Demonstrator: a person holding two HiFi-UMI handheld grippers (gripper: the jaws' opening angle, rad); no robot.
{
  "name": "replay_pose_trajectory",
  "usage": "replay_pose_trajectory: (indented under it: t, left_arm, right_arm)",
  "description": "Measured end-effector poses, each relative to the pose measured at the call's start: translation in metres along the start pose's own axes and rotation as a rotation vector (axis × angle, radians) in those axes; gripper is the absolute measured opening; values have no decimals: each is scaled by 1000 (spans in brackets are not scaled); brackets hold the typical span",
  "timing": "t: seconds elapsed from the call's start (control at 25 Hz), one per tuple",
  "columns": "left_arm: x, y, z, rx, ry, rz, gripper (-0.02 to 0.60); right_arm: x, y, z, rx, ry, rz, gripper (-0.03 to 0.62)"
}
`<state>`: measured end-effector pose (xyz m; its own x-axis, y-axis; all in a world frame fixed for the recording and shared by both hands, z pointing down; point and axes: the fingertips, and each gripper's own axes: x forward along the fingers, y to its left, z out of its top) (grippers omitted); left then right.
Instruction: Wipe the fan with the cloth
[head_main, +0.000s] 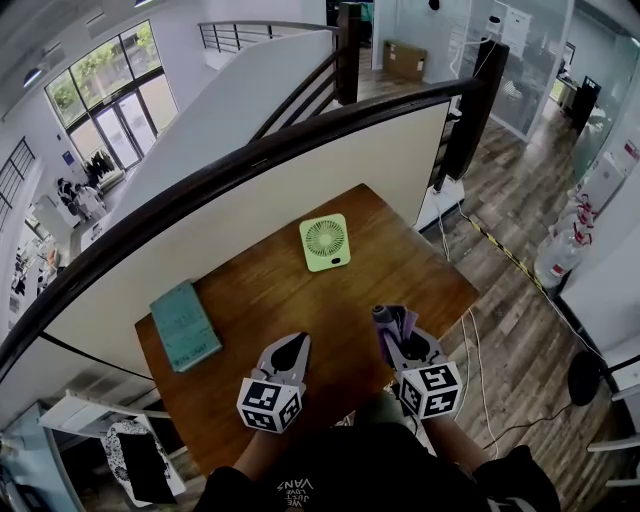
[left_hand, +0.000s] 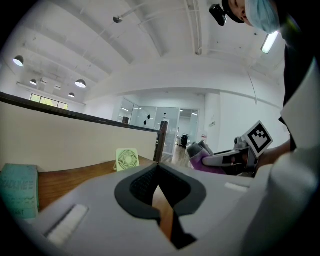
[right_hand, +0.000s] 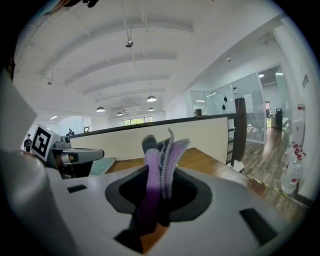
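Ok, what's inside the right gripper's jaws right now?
A purple cloth, folded and pinched between the right gripper's shut jaws, its edges sticking up past the tips. How far back the cloth runs is covered by the jaws.

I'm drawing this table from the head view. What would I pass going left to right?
teal book → left gripper → green fan → right gripper, holding the purple cloth

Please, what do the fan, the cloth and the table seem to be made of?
The fan: probably plastic, pale green, matte; one smooth moulded square frame with a fine grille.
The cloth: soft fuzzy fabric, purple with grey, perhaps microfibre; it folds limply and its edges look fluffy.
The table: wood or wood veneer, brown, slight sheen; grain streaks show.
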<state>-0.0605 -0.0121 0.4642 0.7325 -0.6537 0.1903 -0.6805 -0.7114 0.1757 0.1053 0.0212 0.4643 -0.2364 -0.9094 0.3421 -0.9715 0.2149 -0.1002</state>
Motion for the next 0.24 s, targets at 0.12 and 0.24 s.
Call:
replay_pose_trajectory:
  t: [0.12,0.24]
  left_arm:
    - [0,-1,-1,-2,2,2,9]
    - [0,-2,-1,-5,2,6,9]
  right_arm:
    - [-1,-1,-1,3,2,-1,117]
    - [-2,-2,-1,5,3,0,117]
